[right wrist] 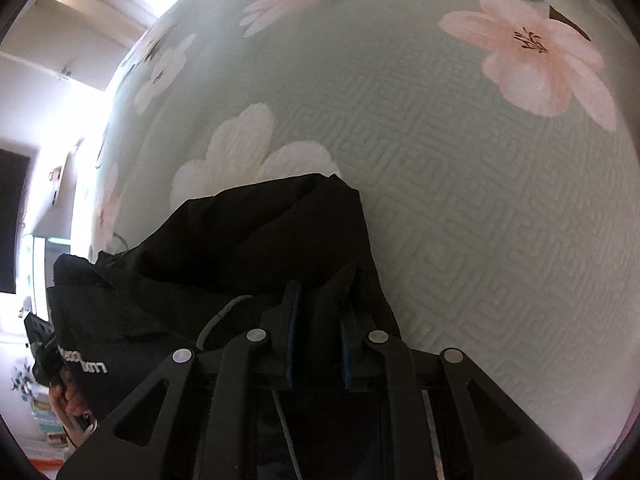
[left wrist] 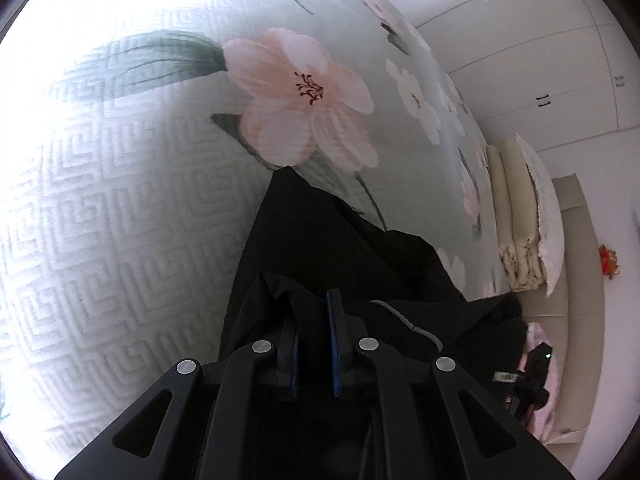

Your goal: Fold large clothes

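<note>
A large black garment (left wrist: 320, 248) hangs from both grippers above a pale green floral bedspread (left wrist: 140, 200). My left gripper (left wrist: 314, 320) is shut on a fold of its black cloth, which bunches over the left finger. In the right wrist view the same garment (right wrist: 248, 248) droops to the left, with a grey drawstring (right wrist: 224, 312) and white lettering (right wrist: 82, 362) showing. My right gripper (right wrist: 320, 304) is shut on a pinch of the cloth. The other gripper (right wrist: 44, 344) shows at the far left edge, held by a hand.
The quilted bedspread (right wrist: 480, 200) fills most of both views. Folded cream bedding and a white pillow (left wrist: 524, 216) lie at the bed's right edge. White wardrobe doors (left wrist: 540, 60) stand beyond. A bright window and shelves (right wrist: 40, 240) are at the left.
</note>
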`<action>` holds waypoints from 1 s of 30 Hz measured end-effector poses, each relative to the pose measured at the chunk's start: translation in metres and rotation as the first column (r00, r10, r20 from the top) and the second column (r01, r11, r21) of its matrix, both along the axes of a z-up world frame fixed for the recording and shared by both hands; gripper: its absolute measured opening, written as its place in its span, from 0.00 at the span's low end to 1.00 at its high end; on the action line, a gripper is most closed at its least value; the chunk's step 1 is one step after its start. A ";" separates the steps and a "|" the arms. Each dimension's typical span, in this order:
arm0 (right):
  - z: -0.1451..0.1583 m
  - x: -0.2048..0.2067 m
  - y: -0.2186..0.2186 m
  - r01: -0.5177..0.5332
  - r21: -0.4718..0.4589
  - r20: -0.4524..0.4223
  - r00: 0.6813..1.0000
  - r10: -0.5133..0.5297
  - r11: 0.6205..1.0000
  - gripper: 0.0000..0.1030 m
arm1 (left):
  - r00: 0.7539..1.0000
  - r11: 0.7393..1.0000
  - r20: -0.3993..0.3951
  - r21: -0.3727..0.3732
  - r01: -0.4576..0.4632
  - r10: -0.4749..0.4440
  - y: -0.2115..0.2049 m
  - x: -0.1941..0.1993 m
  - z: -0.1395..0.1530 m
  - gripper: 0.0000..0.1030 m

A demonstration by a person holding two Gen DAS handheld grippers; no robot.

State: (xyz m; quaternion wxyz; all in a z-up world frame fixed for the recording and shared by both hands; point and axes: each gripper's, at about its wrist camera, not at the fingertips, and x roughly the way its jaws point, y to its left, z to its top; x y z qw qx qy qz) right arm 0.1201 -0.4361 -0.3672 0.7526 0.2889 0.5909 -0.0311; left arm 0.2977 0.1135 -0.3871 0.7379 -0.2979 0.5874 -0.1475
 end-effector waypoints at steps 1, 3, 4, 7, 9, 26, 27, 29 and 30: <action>0.005 -0.002 -0.002 -0.007 0.012 0.002 1.000 0.007 1.000 0.20 | 1.000 1.000 -0.009 -0.001 0.005 -0.005 0.005 0.000 0.009 0.13; 0.015 -0.009 -0.012 -0.002 0.047 0.020 1.000 0.001 0.999 0.23 | 1.000 0.999 0.003 -0.016 0.031 -0.031 0.013 0.001 0.032 0.15; 0.024 -0.014 -0.019 0.013 0.080 0.040 0.999 -0.016 0.997 0.25 | 0.999 0.998 0.004 -0.038 0.041 -0.041 0.019 0.001 0.044 0.16; 0.045 -0.023 -0.036 0.041 0.159 0.092 0.994 -0.056 0.986 0.32 | 0.994 0.992 0.012 -0.074 0.107 -0.107 0.029 0.004 0.080 0.16; 0.059 -0.028 -0.038 0.038 0.159 0.105 0.993 -0.055 0.987 0.36 | 0.987 0.986 0.009 -0.051 0.162 -0.161 0.026 0.005 0.095 0.16; 0.112 -0.060 -0.018 0.078 -0.016 0.145 0.987 -0.075 0.997 0.65 | 0.981 0.974 -0.003 -0.124 0.192 -0.194 0.080 -0.003 0.150 0.59; 0.109 -0.059 -0.015 0.065 -0.012 0.142 0.988 -0.063 0.998 0.65 | 0.981 0.978 0.022 -0.069 0.195 -0.194 0.084 -0.005 0.155 0.61; 0.103 -0.056 -0.005 0.039 -0.021 0.131 0.991 -0.036 0.999 0.65 | 0.972 0.972 0.031 0.056 0.230 -0.232 0.078 -0.012 0.153 0.65; 0.101 -0.055 0.000 0.029 -0.035 0.125 0.992 -0.024 0.999 0.65 | 0.967 0.964 0.022 0.093 0.250 -0.253 0.072 -0.014 0.146 0.65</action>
